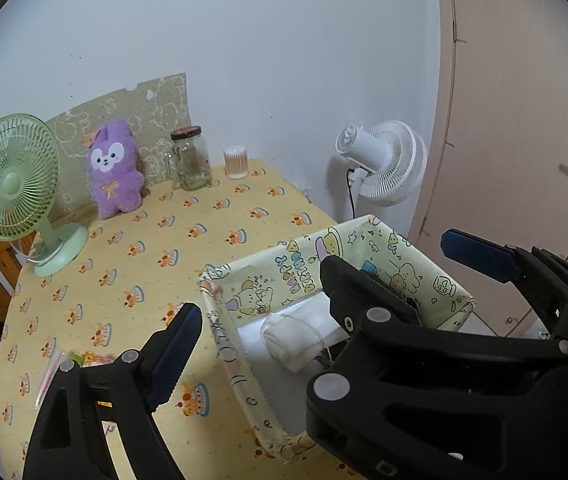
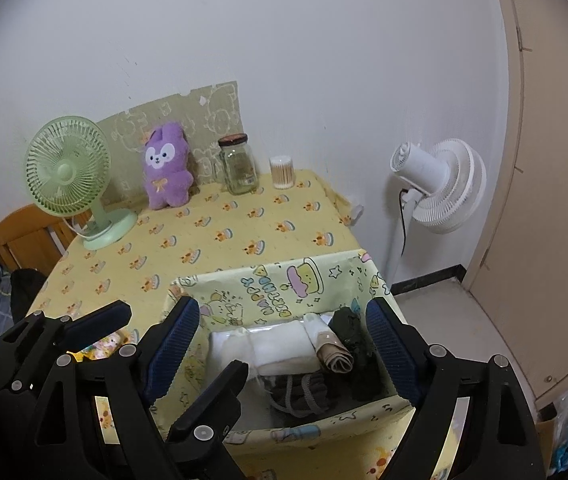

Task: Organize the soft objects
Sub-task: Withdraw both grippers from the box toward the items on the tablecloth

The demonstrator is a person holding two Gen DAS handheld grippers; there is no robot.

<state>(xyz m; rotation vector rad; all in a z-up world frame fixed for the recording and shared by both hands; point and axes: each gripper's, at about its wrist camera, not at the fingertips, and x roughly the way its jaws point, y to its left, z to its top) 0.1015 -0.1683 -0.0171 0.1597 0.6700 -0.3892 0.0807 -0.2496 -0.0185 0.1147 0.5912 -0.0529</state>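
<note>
A pale fabric basket (image 1: 284,268) (image 2: 264,276) with cartoon prints stands at the right front of the yellow table (image 1: 164,240). Inside lie rolled white cloths (image 1: 295,340) (image 2: 280,344), a beige roll (image 2: 339,360), a dark green piece (image 2: 349,324) and a grey roll (image 2: 299,392). My left gripper (image 1: 284,320) (image 2: 182,340) is open over the basket's left side with nothing between its fingers; its right finger is hidden in its own view. My right gripper (image 2: 284,306) (image 1: 391,254) is open above the basket, holding nothing. A purple plush bunny (image 1: 114,168) (image 2: 166,164) leans upright at the table's back.
A green desk fan (image 1: 12,184) stands at back left. A glass jar (image 1: 190,158) and a cotton swab pot (image 1: 236,163) stand by the wall. A small colourful packet (image 1: 84,360) lies left of the basket. A white floor fan (image 1: 383,160) and a door (image 1: 515,100) are to the right.
</note>
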